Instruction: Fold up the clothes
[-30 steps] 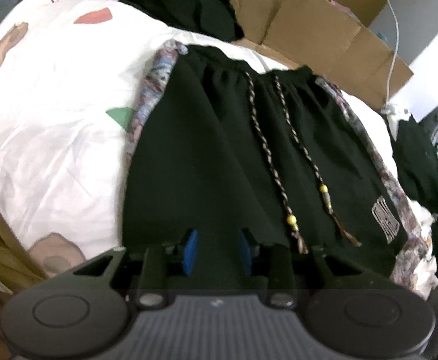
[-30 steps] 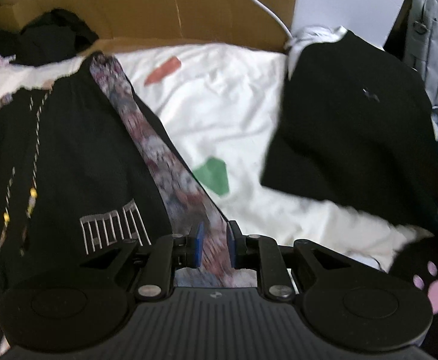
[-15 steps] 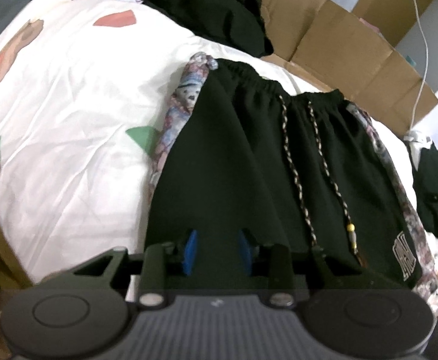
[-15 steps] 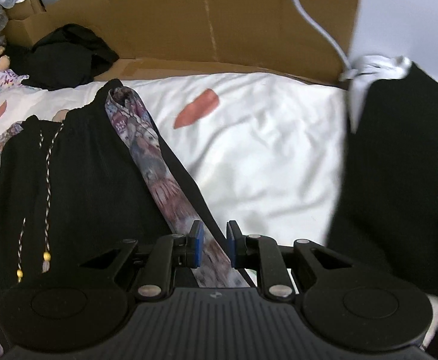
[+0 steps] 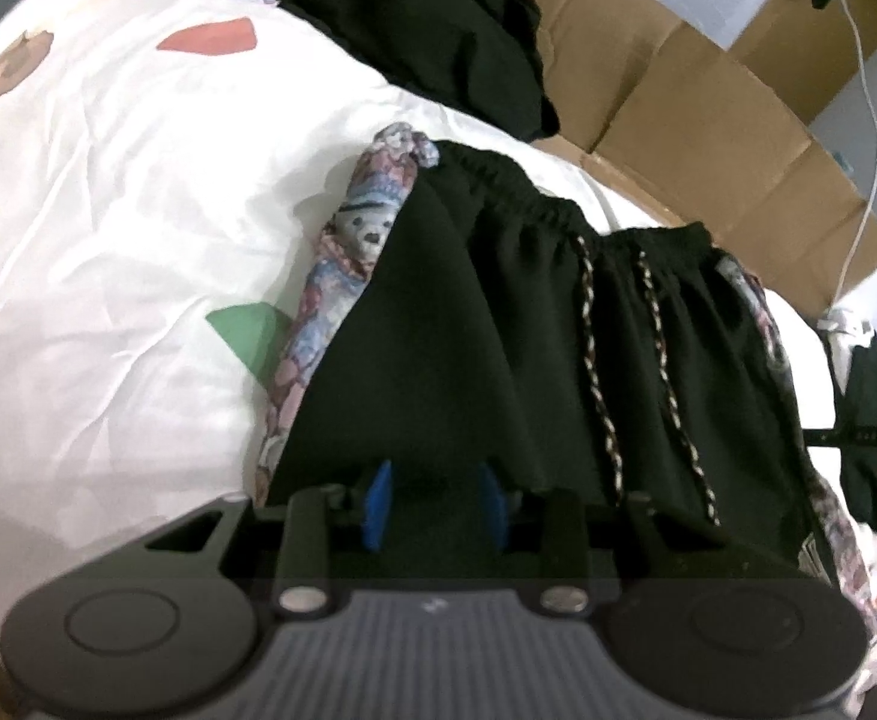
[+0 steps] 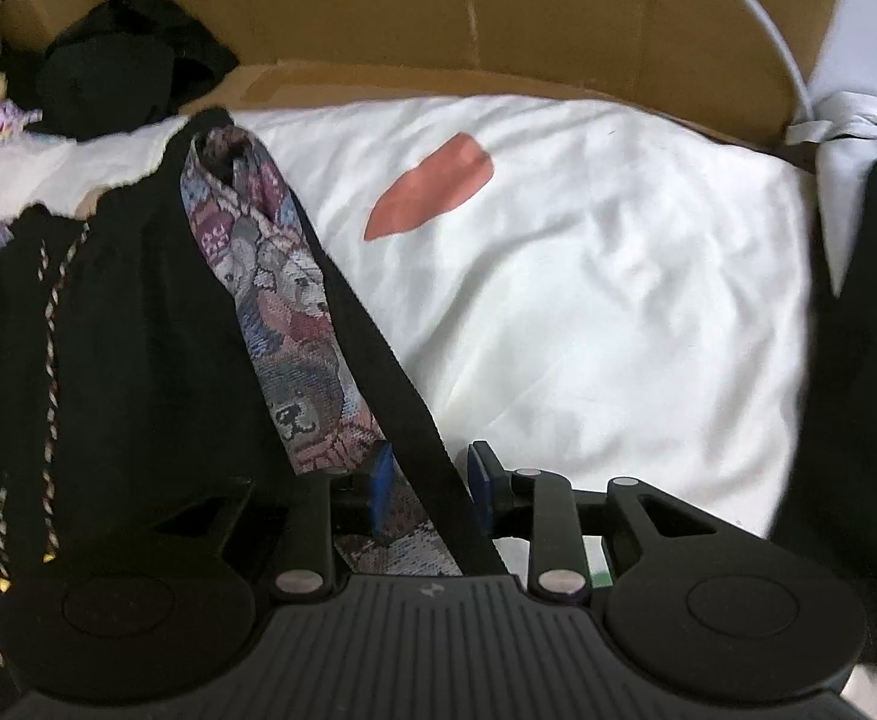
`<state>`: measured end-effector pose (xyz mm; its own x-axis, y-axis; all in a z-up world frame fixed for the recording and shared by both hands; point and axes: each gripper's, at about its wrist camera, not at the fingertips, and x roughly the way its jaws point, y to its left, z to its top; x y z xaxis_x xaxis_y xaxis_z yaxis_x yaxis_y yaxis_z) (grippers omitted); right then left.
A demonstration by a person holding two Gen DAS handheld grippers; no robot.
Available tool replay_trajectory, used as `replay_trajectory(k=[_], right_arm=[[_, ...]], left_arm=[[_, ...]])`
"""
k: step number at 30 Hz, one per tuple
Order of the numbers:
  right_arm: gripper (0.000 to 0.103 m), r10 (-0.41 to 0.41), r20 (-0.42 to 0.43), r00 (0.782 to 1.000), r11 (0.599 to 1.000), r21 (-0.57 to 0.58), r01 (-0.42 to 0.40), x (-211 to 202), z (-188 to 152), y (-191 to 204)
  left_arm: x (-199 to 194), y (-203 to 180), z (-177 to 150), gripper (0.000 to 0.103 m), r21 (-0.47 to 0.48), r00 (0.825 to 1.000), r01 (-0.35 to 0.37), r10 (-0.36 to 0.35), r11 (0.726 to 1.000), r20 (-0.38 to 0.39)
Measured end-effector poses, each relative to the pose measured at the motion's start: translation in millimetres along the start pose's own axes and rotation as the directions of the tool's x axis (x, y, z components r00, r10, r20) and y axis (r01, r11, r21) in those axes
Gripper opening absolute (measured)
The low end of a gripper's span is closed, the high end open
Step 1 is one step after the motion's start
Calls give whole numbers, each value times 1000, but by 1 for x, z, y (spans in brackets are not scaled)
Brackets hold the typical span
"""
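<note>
Black shorts (image 5: 498, 348) with patterned bear-print side stripes (image 5: 348, 264) and braided drawcords (image 5: 594, 372) lie on a white bed sheet (image 5: 108, 210). My left gripper (image 5: 435, 501) is shut on the black hem fabric near the left stripe. In the right wrist view my right gripper (image 6: 429, 486) has its jaws partly apart around the shorts' right edge (image 6: 372, 336), where the patterned stripe (image 6: 294, 324) meets black fabric. The shorts (image 6: 114, 330) spread to the left.
Cardboard panels (image 5: 708, 120) (image 6: 438, 6) stand behind the bed. A heap of black clothes (image 5: 438, 30) lies at the back. Another black garment (image 6: 870, 390) lies at the right. A white cable (image 6: 762, 18) hangs over the cardboard.
Both grippers have moved forward toward the waistband with the hem, so the waistband looks closer. The right gripper's jaws have widened slightly.
</note>
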<state>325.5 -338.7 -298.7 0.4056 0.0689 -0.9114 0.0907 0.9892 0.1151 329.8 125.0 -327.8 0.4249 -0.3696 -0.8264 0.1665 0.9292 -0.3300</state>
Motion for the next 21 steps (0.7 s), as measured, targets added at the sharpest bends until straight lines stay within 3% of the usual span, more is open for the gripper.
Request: replay_trajectory(k=[2, 5, 10, 13, 16, 21], right_arm=[[7, -2, -5, 1000, 1000, -13, 2, 1, 0, 2], [2, -6, -13, 1000, 999, -31, 6, 3, -1, 4], [2, -13, -25, 1000, 998, -63, 11, 5, -1, 9], [5, -17, -32, 999, 997, -81, 14, 7, -1, 11], [16, -21, -39, 999, 995, -100, 17, 9, -2, 14], [16, -29, -51, 998, 991, -131, 22, 11, -2, 18]], left_arm=[[4, 0, 1, 36, 4, 1000, -2, 2, 1000, 1], [8, -1, 2, 36, 10, 1000, -5, 5, 1000, -3], [9, -3, 4, 36, 12, 1000, -7, 7, 1000, 0], [8, -3, 4, 36, 13, 1000, -7, 7, 1000, 3], [6, -4, 3, 36, 10, 1000, -9, 9, 1000, 3], [2, -5, -1, 36, 15, 1000, -8, 8, 1000, 3]])
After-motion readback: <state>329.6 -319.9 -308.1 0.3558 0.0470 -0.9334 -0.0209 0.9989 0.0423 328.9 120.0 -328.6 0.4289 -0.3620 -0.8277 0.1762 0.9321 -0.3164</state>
